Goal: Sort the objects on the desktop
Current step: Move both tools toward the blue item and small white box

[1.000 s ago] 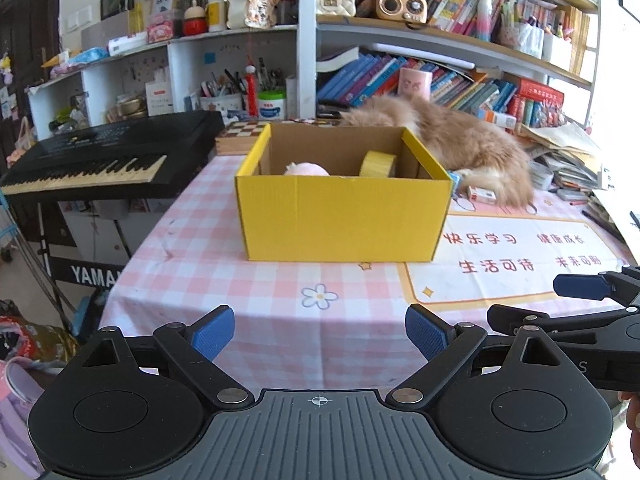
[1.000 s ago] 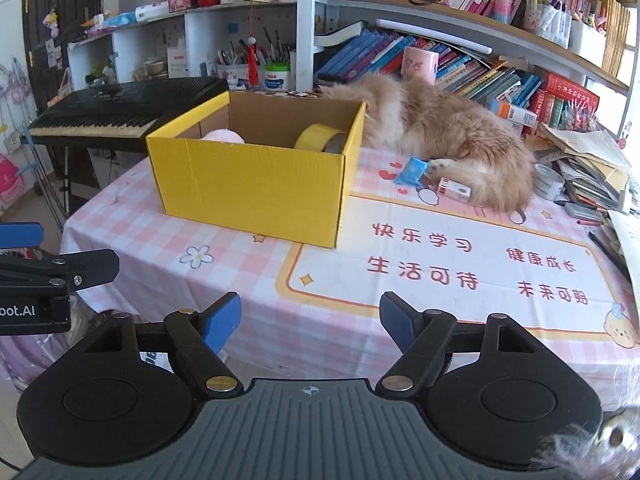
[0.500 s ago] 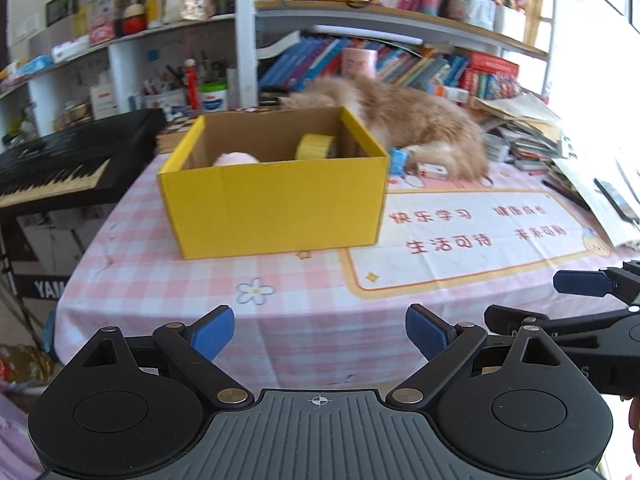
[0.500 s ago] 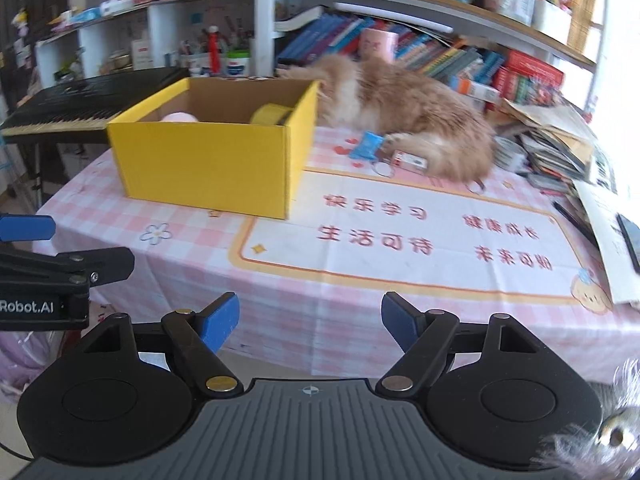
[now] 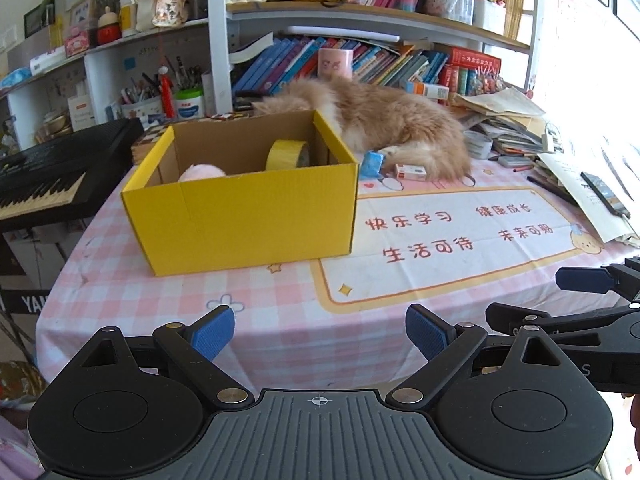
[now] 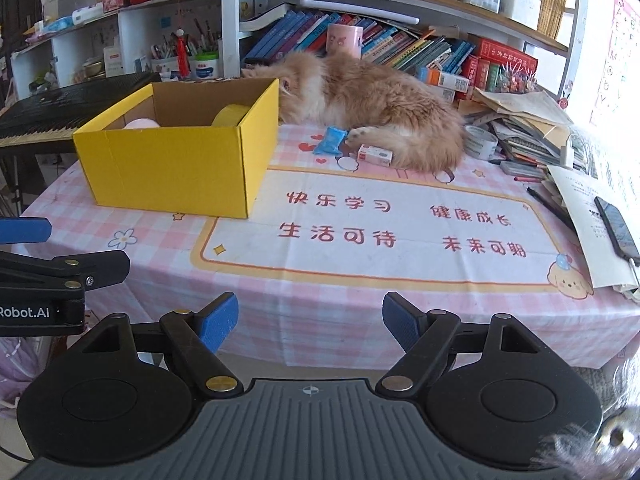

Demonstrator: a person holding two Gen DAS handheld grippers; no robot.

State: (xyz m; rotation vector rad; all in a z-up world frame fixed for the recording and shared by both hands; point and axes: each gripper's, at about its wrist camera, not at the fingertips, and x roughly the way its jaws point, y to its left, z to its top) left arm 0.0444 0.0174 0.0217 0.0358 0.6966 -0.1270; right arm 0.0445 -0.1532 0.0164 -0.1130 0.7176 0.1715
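A yellow cardboard box (image 5: pixel 248 216) (image 6: pixel 176 168) stands open on the pink checked tablecloth, with a yellow tape roll (image 5: pixel 286 155) and a pale pink round thing (image 5: pixel 202 172) inside. To its right, against a sleeping cat, lie a blue packet (image 6: pixel 330 140) and a small red-and-white carton (image 6: pixel 374 155). My left gripper (image 5: pixel 319 332) hangs open and empty in front of the table's near edge. My right gripper (image 6: pixel 310 320) is beside it on the right, also open with nothing between its fingers.
An orange fluffy cat (image 6: pixel 380 120) lies across the back of the table. A pale tape roll (image 6: pixel 480 142), pens, papers and a phone (image 6: pixel 616 228) crowd the right side. A black keyboard (image 5: pixel 48 168) stands left of the table, with laden shelves behind.
Both grippers have slid to the right along the table's front edge, so the box now sits further left in both views. Both stay open and empty.
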